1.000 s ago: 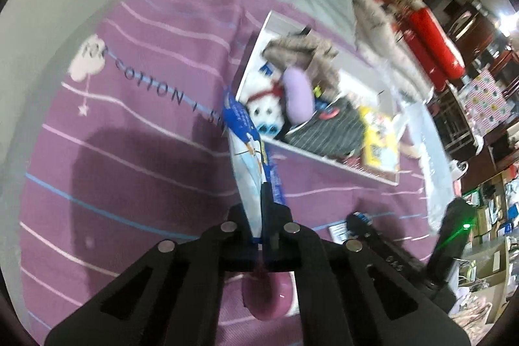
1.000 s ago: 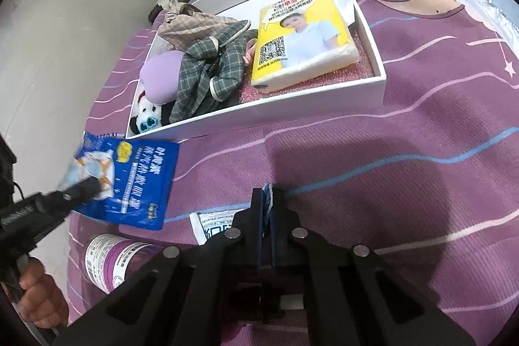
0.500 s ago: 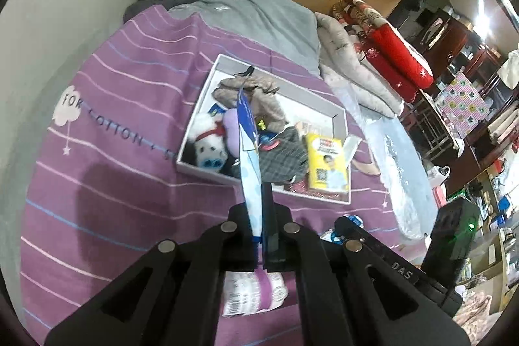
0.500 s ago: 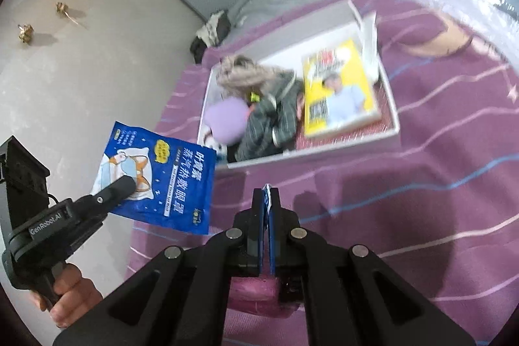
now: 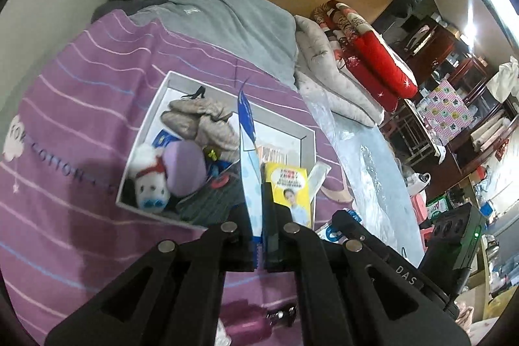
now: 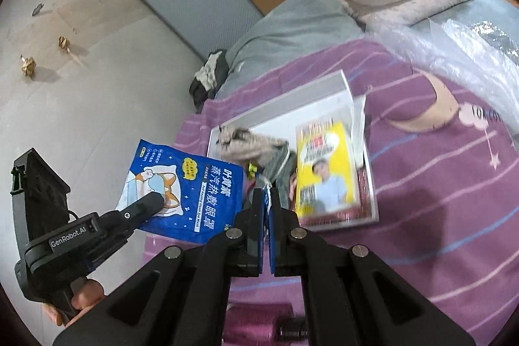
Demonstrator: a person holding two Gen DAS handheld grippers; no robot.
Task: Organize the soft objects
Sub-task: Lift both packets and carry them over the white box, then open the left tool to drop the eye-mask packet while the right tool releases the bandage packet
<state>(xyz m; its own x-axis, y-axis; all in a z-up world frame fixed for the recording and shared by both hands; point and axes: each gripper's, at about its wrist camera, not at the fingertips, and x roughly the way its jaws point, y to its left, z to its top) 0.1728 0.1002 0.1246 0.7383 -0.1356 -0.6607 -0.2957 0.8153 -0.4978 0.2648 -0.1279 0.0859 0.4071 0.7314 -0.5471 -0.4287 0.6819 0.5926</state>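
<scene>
I see the box [image 5: 305,135] on the bedspread [image 5: 81,106], the plush dog [image 5: 150,184] in its left end, the tissue pack [image 5: 292,187] at its right, blankets [image 5: 340,77] stacked behind.

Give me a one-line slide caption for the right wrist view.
Left gripper holds a blue eye-mask packet in the air beside the white box of soft items on the purple bedspread.

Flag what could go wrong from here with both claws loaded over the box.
1. The left claw pinches the flat blue foil sachet by one edge only; it could slip or swing.
2. The white shallow cardboard box is crowded: white plush toy, lilac pouch, yellow tissue pack. The sachet may land on top and slide off.
3. The right claw shuts on a thin blue item I cannot identify; the two claws could collide.
</scene>
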